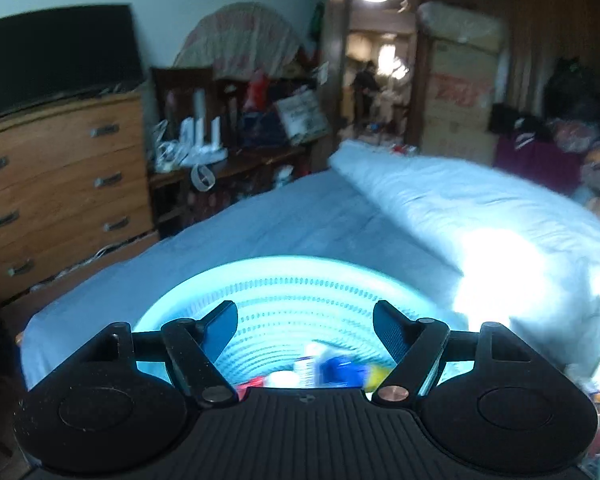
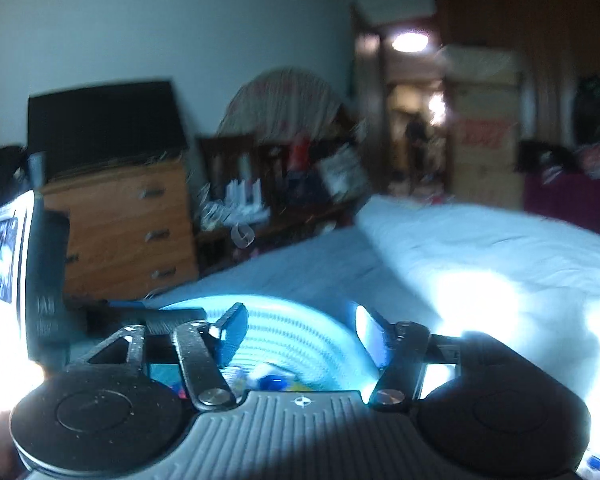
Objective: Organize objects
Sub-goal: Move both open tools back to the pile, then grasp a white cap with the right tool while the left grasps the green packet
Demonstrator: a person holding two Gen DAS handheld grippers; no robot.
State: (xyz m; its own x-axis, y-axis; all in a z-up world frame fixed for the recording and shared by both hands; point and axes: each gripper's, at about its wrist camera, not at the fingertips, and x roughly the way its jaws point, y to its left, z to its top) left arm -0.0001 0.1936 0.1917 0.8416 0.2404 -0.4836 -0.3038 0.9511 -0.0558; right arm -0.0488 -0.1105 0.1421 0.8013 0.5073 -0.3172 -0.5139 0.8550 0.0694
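A light-blue perforated basket sits on the bed just ahead of both grippers. Small items lie in its bottom: white, blue, yellow and red pieces, too blurred to name. My left gripper hangs over the basket's near side, open, with nothing between its fingers. In the right wrist view the same basket and its small items show below my right gripper. That gripper is open too, and its jaws hold nothing.
The bed has a pale blue sheet, with a folded white duvet on its right half. A wooden dresser and a cluttered shelf stand left of it. A black device with a lit screen is at the left edge.
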